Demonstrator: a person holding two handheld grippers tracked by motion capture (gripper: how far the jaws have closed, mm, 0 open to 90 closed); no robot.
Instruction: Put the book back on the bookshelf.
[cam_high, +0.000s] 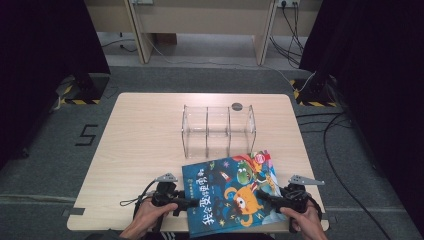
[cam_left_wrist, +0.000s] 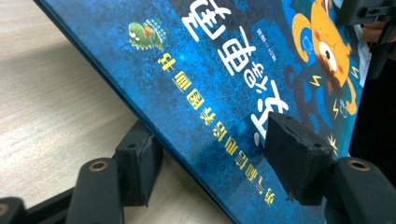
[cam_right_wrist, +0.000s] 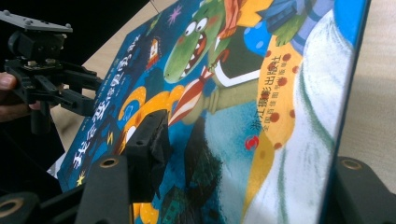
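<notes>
book (cam_high: 231, 194): blue picture bk, lower centre of high view, near front edge of table (cam_high: 145, 135); cover up w/ orange creature, green croc, white Chinese title. Near corner hangs past table edge, cut off by frame bottom.
book tilt: looks raised off the wood in left gripper view (cam_left_wrist: 224, 84), shadow under its edge; how high can't tell.
left gripper (cam_high: 186, 204): lower left of bk in high view, hand (cam_high: 150, 217) behind it. In its own view (cam_left_wrist: 212, 158) one jaw sits on cover, other under the edge, so clamped on bk's left side. Under-jaw contact partly hidden by bk.
right gripper (cam_high: 265, 197): at bk's right side, hand (cam_high: 303, 220) on it. In own view (cam_right_wrist: 243, 158) one jaw on cover; other jaw behind bk's edge, pad hidden. Reads as closed on bk, contact on far side not visible.
rack (cam_high: 218, 131): clear, 3 compartments, centre of table just beyond bk's far edge, apart from it. Walls hard to make out against wood.
disc (cam_high: 237, 106): small dark round mark behind rack; what it is unclear.
bg: dark curtains both sides, cables upper right.
</notes>
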